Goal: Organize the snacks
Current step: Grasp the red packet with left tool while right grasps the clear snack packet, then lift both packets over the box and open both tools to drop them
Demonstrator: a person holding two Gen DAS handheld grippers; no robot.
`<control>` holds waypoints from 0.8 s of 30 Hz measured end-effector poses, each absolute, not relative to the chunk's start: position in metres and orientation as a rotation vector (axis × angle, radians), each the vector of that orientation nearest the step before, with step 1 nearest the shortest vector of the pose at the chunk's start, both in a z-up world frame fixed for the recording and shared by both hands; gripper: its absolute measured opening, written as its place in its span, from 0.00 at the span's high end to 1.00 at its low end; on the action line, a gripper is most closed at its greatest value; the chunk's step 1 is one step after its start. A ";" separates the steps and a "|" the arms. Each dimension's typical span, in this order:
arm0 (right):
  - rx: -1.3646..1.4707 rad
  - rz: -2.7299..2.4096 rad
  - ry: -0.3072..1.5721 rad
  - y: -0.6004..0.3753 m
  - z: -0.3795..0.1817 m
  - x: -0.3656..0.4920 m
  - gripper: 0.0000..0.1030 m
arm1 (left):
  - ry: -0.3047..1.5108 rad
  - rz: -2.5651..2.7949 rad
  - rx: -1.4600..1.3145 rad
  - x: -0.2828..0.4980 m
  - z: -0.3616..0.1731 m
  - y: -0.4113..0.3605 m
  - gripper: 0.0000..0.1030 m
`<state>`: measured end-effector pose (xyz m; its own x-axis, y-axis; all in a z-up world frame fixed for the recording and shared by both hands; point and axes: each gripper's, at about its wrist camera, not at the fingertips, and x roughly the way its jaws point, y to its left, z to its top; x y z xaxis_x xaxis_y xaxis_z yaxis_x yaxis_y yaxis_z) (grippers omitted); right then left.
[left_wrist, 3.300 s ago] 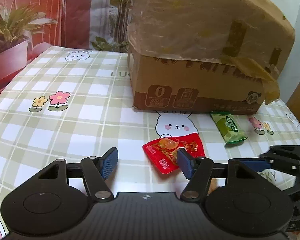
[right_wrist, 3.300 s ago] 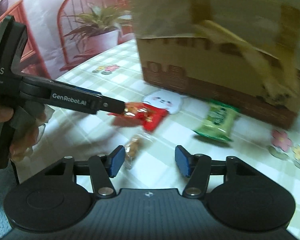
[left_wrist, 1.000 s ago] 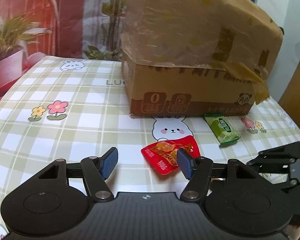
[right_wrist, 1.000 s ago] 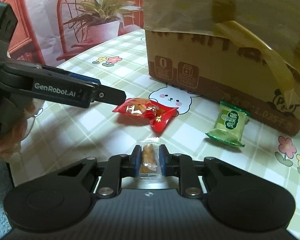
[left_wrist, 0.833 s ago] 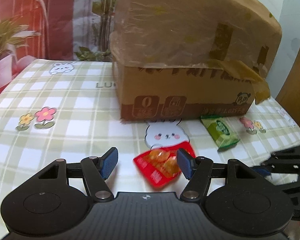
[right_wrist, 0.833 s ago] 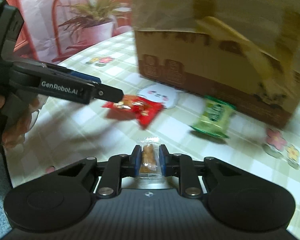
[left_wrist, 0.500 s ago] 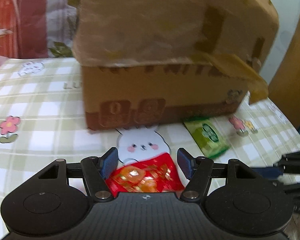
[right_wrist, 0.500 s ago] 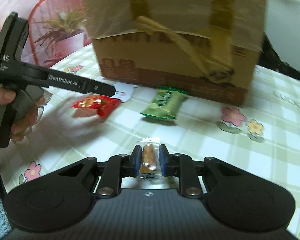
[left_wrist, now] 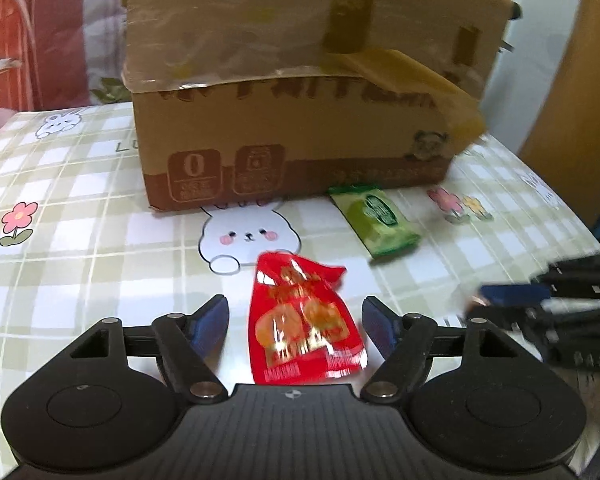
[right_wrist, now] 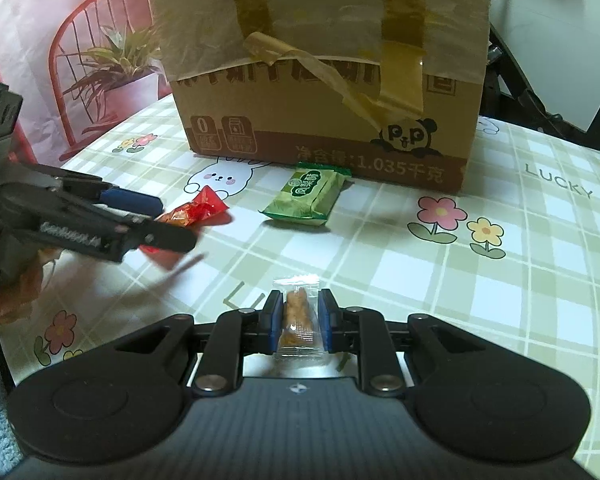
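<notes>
Blue pads of my right gripper [right_wrist: 299, 324] clamp a small clear-wrapped snack [right_wrist: 298, 320] from both sides; the packet stands upright between them, lifted off the tablecloth [right_wrist: 380, 264]. My left gripper [left_wrist: 295, 320] has its jaws wide apart, having just been opening further; a red snack packet [left_wrist: 304, 320] lies between them, and neither pad touches it. That packet rests on the cloth just in front of a printed rabbit [left_wrist: 248, 236]. Seen from the right wrist, the left gripper [right_wrist: 172, 220] reaches in from the left edge, held by a hand [right_wrist: 16, 280], its tips over the red packet [right_wrist: 196, 212]. A green snack packet [right_wrist: 306, 196] lies flat just beside the lower front edge of a cardboard box [right_wrist: 324, 80]; whether they touch I cannot tell. The box, wrapped in tape and film across its top, stands on the checked cloth printed with flowers. Behind the table hangs a backdrop [right_wrist: 80, 52] showing a red chair and a potted plant.
</notes>
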<state>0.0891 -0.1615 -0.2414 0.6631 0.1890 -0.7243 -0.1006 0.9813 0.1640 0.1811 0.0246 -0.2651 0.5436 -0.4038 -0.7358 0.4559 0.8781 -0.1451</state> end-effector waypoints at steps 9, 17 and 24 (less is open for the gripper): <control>0.124 0.156 0.821 -0.163 -0.240 0.083 0.80 | 0.808 -0.418 0.105 0.160 -0.263 0.014 0.58; 0.098 0.143 0.737 -0.166 -0.222 0.075 0.80 | 0.715 -0.390 0.043 0.139 -0.236 0.024 0.58; 0.070 0.150 0.616 -0.172 -0.182 0.075 0.80 | 0.630 -0.314 -0.044 0.135 -0.179 0.038 0.58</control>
